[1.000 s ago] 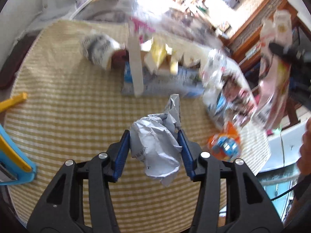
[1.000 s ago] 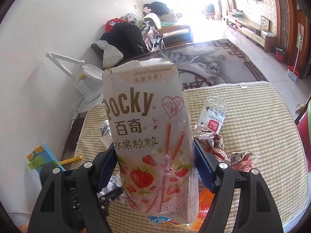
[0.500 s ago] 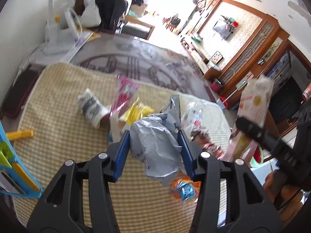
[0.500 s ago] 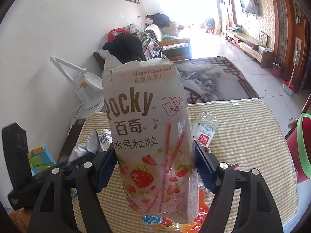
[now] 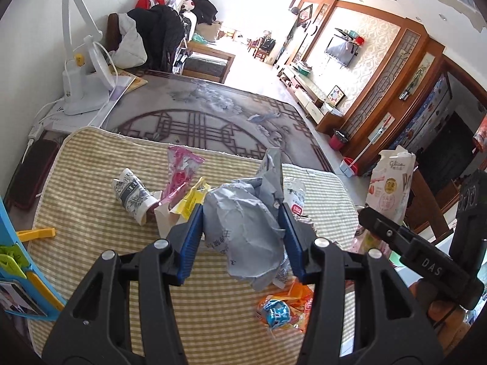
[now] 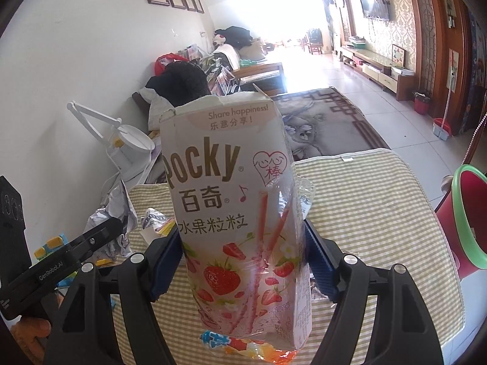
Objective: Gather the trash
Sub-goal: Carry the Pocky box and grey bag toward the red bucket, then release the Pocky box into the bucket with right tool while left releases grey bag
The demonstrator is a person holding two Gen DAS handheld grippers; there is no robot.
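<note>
Upright between the right gripper's (image 6: 243, 258) closed jaws, a torn box (image 6: 236, 213) reads "Pocky" and "Share happiness!", while the left gripper (image 5: 243, 237) clamps crumpled paper (image 5: 243, 228) above a checked tablecloth (image 5: 91, 182) in a living room.

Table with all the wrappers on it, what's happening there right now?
A person is clearing trash with a hand-held gripper in each hand. The left hand-held gripper is shut on a crumpled grey paper wad, held above the checked table mat. The right hand-held gripper is shut on an opened Pocky box. A paper cup, pink wrapper and orange wrapper lie on the mat. A red bucket stands at the table's right.
</note>
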